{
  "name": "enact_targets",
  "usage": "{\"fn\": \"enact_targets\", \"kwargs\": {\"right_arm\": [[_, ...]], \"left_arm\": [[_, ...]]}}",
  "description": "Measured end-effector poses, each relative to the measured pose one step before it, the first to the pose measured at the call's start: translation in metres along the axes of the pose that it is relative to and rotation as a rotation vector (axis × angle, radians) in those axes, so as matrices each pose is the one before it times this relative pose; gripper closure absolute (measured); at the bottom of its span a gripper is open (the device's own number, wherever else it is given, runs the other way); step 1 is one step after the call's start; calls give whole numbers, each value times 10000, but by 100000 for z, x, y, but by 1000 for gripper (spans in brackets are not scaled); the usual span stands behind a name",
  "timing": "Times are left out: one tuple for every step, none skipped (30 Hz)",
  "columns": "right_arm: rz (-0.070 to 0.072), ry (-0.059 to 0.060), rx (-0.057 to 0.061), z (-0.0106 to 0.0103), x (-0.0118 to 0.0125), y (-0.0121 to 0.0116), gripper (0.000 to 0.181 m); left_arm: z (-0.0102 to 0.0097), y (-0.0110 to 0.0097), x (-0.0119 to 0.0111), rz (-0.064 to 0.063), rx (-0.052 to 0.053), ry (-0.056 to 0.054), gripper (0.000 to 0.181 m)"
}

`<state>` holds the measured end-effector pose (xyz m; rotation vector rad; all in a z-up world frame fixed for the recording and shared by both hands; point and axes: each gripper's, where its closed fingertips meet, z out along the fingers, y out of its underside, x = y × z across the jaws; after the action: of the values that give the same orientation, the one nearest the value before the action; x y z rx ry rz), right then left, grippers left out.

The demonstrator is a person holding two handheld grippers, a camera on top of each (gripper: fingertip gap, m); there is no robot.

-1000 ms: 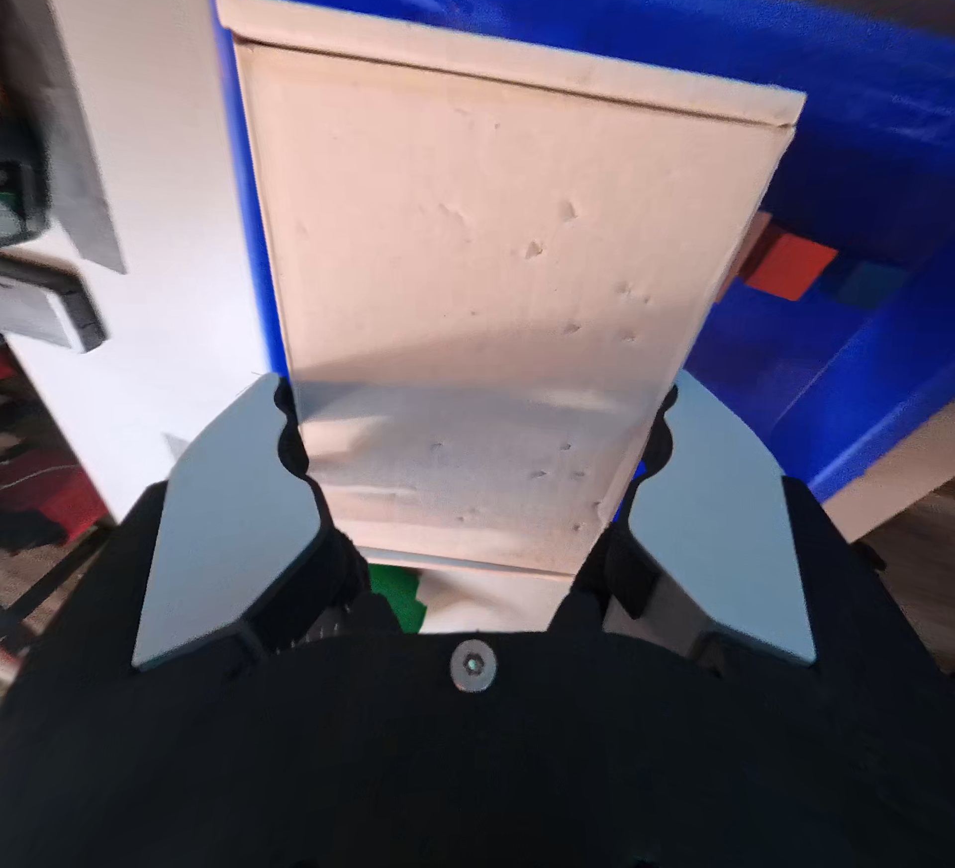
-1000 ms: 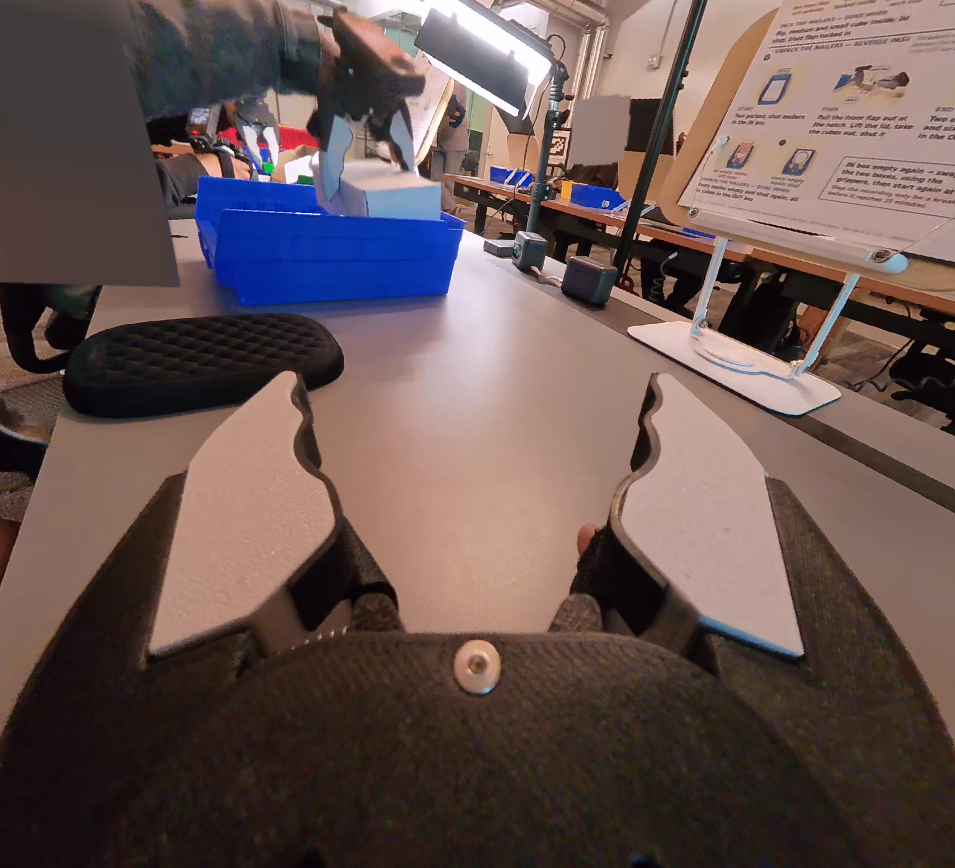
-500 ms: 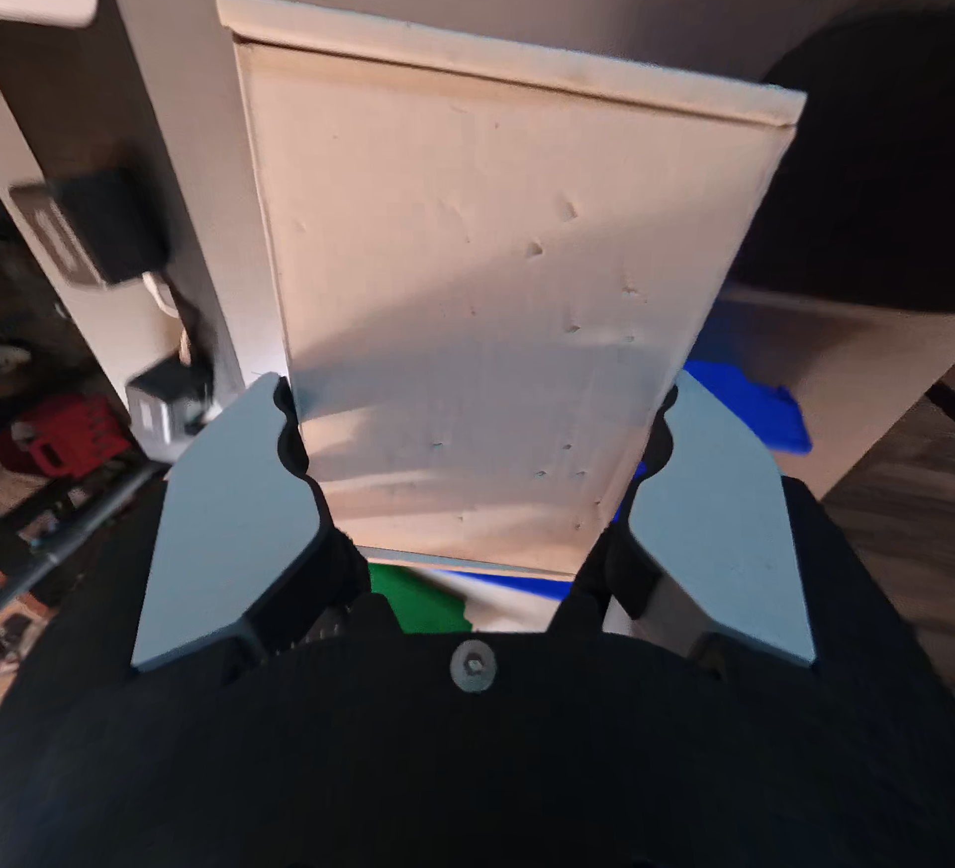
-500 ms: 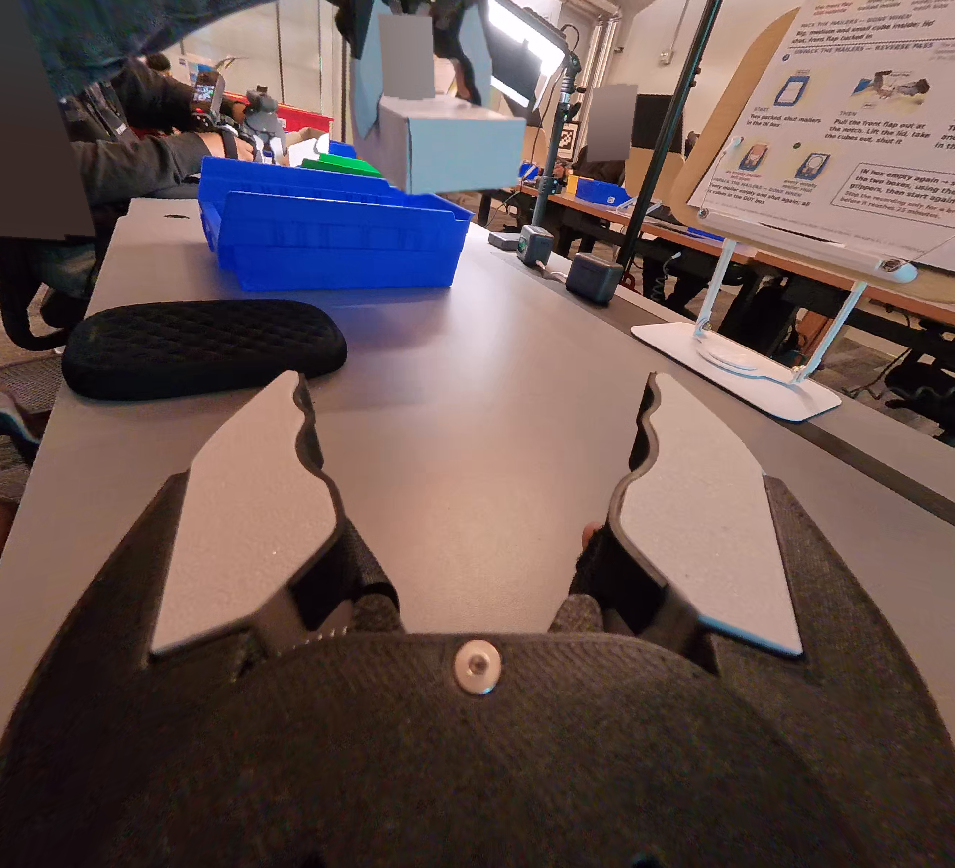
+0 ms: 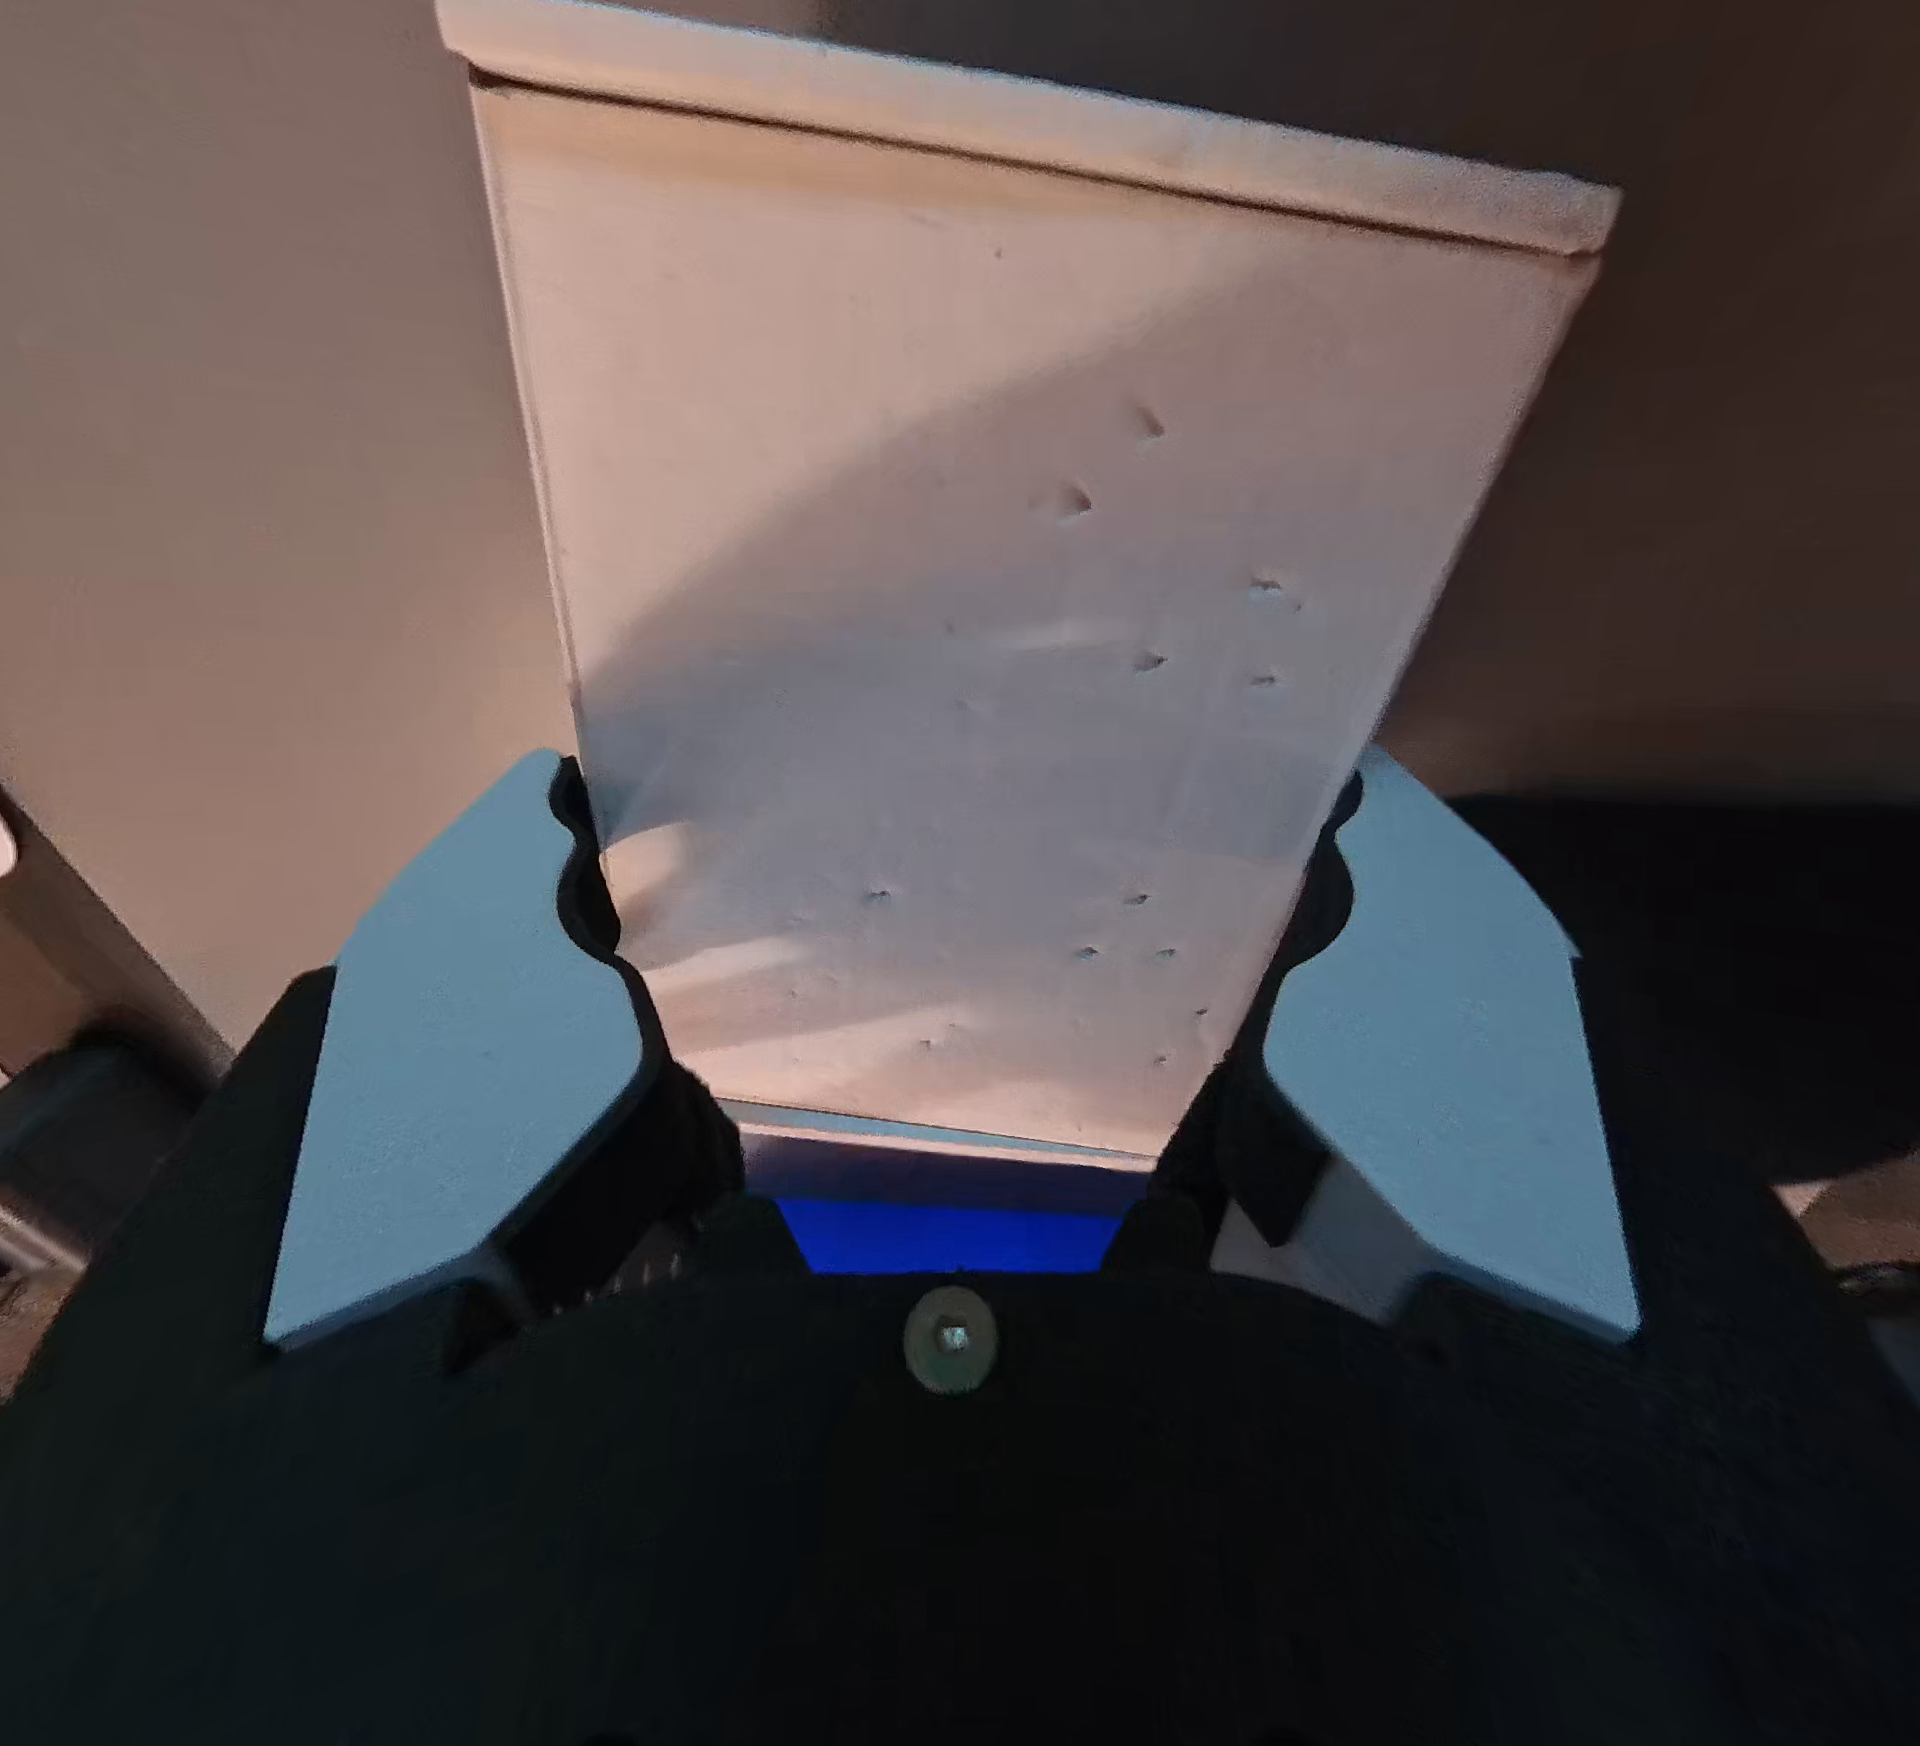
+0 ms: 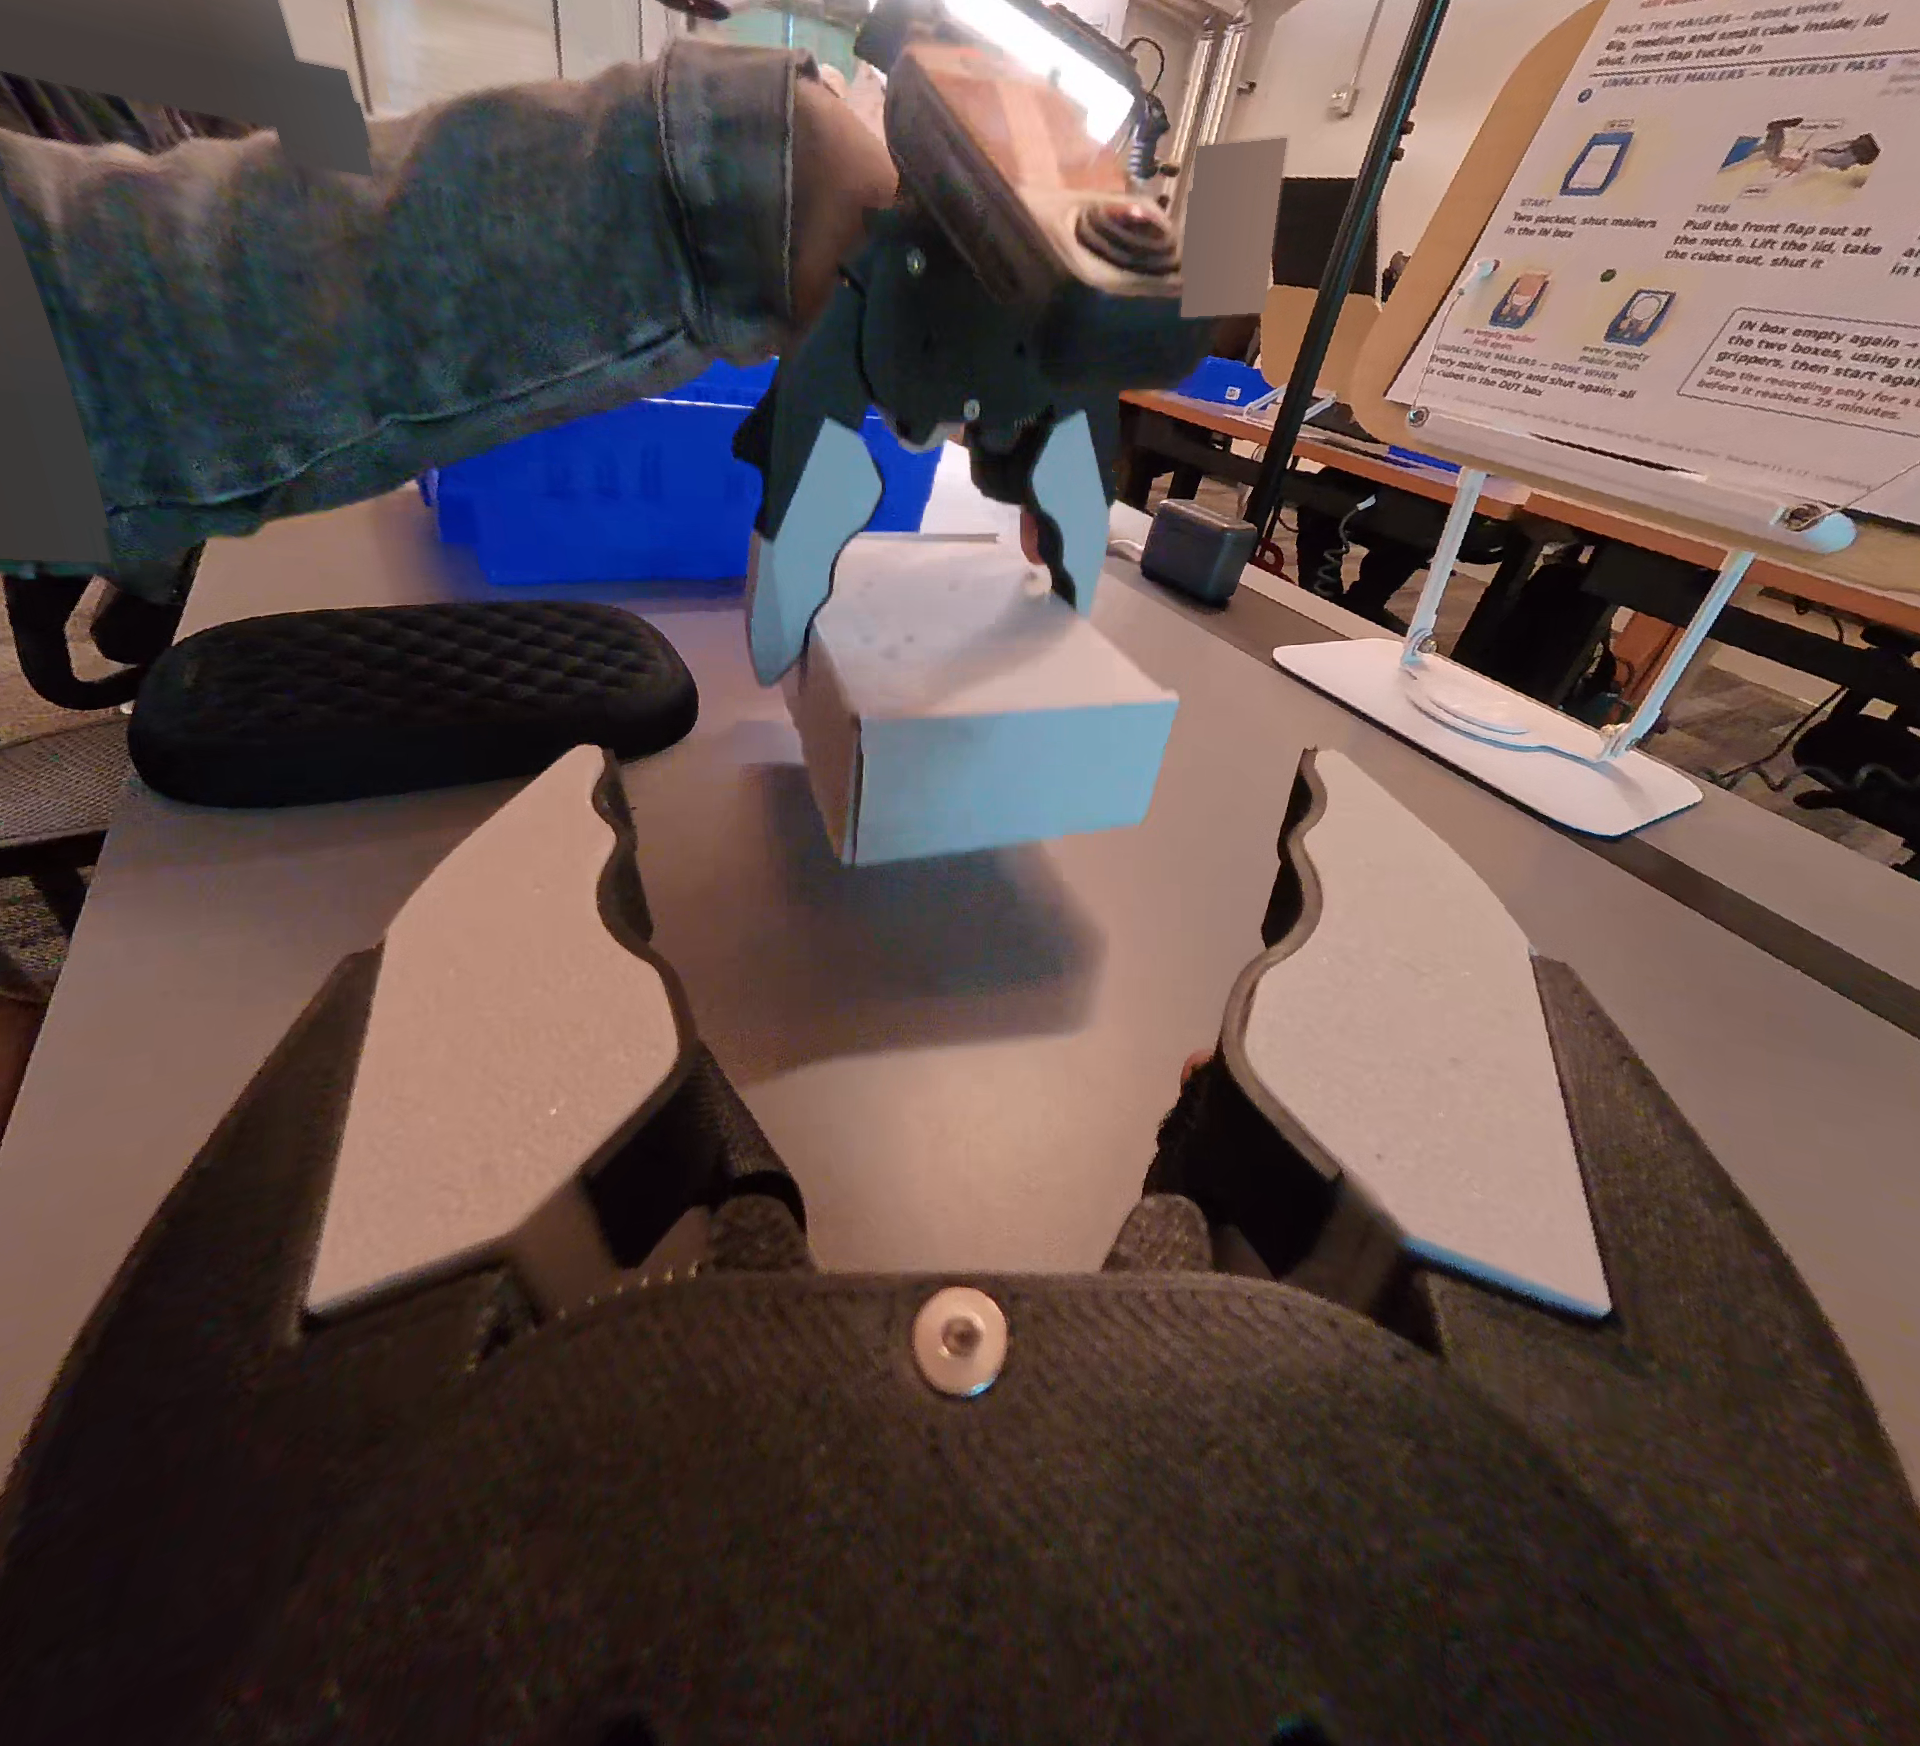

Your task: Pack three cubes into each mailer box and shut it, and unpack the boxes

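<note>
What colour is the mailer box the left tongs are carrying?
White, with small dents on its top; the mailer box shows best in the right wrist view.

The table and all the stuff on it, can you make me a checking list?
Surface: grey table, bare in front.
Job's things: white mailer box, shut, held just above the table; blue bin behind.
Clutter: black padded rest; white sign stand; small grey device.
Grippers: left hand-held gripper clamps the box's sides; right hand-held gripper open, empty.
Cables: white cable past the far edge.
Surroundings: other tables, light bar, ceiling pipes.
</note>
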<state>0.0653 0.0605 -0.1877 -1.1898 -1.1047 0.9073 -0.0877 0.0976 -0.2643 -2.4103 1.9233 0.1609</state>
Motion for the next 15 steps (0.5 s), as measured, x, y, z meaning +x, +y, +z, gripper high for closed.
{"fn": "enact_targets", "kwargs": {"right_arm": [[12,16,-17,12,26,25,64],[5,5,-7,9,19,13,64],[2,6,-1,-1,7,1,64],[4,8,-6,7,14,20,64],[4,0,-11,5,4,15,64],[0,-5,-8,6,-1,22,64],[-7,-2,-4,5,-10,3,64],[-7,0,-7,2,-7,7,64],[-1,-3,-9,3,-5,12,64],[1,-4,-6,8,1,9,64],[2,3,-5,-4,1,16,64],[1,4,-4,7,2,5,64],[4,0,-6,8,5,9,64],[5,-4,-10,5,-1,14,64],[3,-12,-16,1,-12,32,64]], "left_arm": [[381,-525,341,-54,8,70,52],[335,-506,419,-159,25,148,52],[316,-420,271,-180,-15,50,52],[279,-305,149,-176,-82,-34,52],[234,-244,158,-204,-103,-32,52],[207,-278,236,-215,-53,20,52],[175,-340,325,-158,25,66,52],[154,-328,360,-69,57,81,52],[159,-256,287,-33,42,49,52],[119,-164,214,-64,14,42,52],[-6,-196,122,-135,92,27,52],[3,-222,53,-86,121,-21,52],[9,-220,110,-53,147,12,52],[43,-196,214,-43,141,82,52],[51,-150,242,-21,154,118,52]]}}
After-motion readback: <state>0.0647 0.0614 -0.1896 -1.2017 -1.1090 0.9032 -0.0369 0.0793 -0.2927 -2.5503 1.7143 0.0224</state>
